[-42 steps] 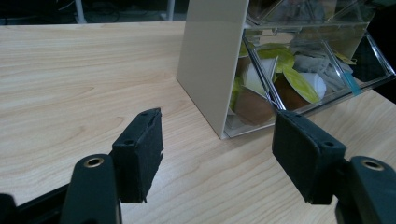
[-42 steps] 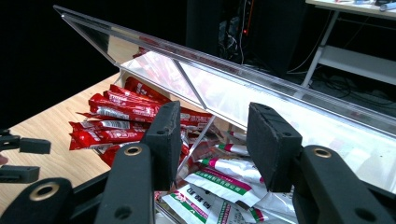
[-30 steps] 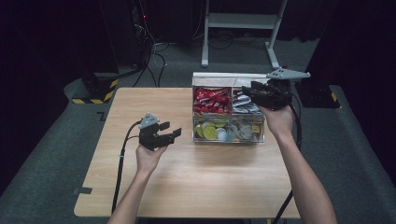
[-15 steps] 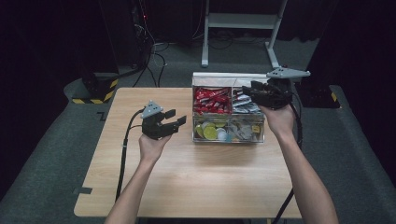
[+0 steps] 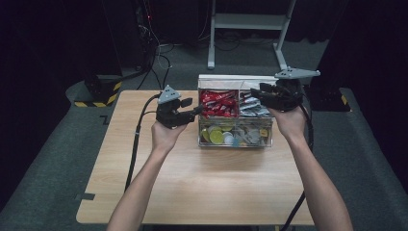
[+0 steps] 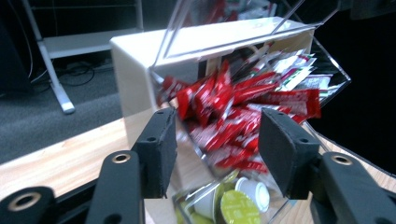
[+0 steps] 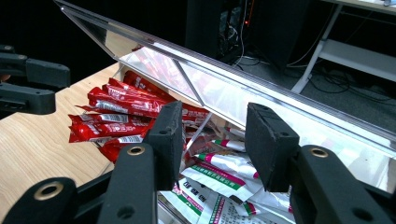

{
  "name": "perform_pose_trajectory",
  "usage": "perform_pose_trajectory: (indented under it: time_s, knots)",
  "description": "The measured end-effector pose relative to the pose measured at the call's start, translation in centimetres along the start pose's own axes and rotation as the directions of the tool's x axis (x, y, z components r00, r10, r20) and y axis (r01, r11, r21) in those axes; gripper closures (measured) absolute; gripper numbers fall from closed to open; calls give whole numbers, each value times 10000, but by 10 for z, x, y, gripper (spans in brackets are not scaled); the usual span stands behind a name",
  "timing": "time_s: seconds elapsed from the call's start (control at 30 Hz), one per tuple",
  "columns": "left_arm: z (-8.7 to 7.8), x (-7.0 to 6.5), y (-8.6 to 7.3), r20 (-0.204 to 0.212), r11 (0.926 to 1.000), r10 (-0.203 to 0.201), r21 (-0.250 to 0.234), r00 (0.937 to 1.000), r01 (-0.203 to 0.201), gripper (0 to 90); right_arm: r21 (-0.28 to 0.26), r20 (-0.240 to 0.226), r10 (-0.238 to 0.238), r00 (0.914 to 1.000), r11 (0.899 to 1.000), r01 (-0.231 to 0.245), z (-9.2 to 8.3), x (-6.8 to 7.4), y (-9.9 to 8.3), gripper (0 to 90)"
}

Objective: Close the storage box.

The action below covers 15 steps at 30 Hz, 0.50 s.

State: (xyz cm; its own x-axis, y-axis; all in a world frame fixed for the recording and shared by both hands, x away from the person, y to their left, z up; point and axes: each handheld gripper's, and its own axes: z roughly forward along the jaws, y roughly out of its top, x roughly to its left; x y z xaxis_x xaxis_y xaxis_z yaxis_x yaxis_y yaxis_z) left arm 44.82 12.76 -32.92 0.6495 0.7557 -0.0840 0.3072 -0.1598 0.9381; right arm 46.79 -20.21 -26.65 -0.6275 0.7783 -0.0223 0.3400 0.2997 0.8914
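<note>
Your clear acrylic compartment box (image 5: 235, 139) sits at the far middle of the light wooden table (image 5: 192, 183), its white back wall toward the far edge. In the high view your left gripper (image 5: 185, 111) is held just left of the box, at the level of the rear-left compartment, with your left hand (image 5: 166, 134) below it; your right gripper (image 5: 262, 94) hangs over the rear-right compartment, and your right hand (image 5: 288, 120) is at the box's right end. That view gives the layout: red sachets (image 5: 219, 103) rear left, white and silver sachets (image 5: 252, 107) rear right, round coffee capsules (image 5: 216, 137) along the front. It does not resolve either jaw gap. The left gripper view does: your jaws stand wide apart with nothing between them, framing the red sachets through the clear side wall, with a yellow-green capsule (image 6: 239, 207) and a white capsule (image 6: 252, 189) below. It also shows the transparent lid (image 6: 243, 18) raised above the box. The right gripper view shows your right jaws parted, nothing held, above white sachets with green and red print (image 7: 219, 175), the red sachets beyond them, and the lid edge running diagonally across. The other gripper's black jaws (image 7: 28, 84) appear at that view's left edge.
</note>
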Motion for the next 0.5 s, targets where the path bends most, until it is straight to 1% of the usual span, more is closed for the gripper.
perform_pose_trajectory:
  time_s: [0.03,0.1,0.13,0.2,0.27,0.3,0.33,0.43,0.5]
  knots:
    - [2,-1,2,15,10000,70,-27,10000,-70,486,-10,-8,-17,10000,10000,17,0,0,0,568]
    - [8,-2,4,46,10000,73,30,10000,-73,502,-58,3,58,10000,10000,-58,0,0,-1,568]
    - [11,-2,6,26,9999,104,53,9999,-104,507,-64,22,-2,10000,10000,2,0,0,-1,569]
    - [19,-1,7,91,10000,-8,93,10000,7,520,-38,-38,-4,10000,10000,4,0,-1,0,571]
    - [25,0,8,79,9999,-2,155,10000,1,539,-15,-31,-44,10000,10000,44,0,-1,0,574]
    - [25,0,8,79,9999,-2,155,10000,1,553,-15,-31,-44,10000,10000,44,0,-1,0,574]
    - [30,0,8,107,9997,13,254,9999,-16,569,-37,28,-74,10000,10000,74,0,0,0,575]
    - [37,1,6,-46,9985,63,540,10000,-61,606,-38,-29,-38,10000,10000,38,1,-1,0,574]
    - [39,2,6,-51,9988,18,492,10000,-15,630,-21,72,-132,9999,9999,132,1,1,-1,574]
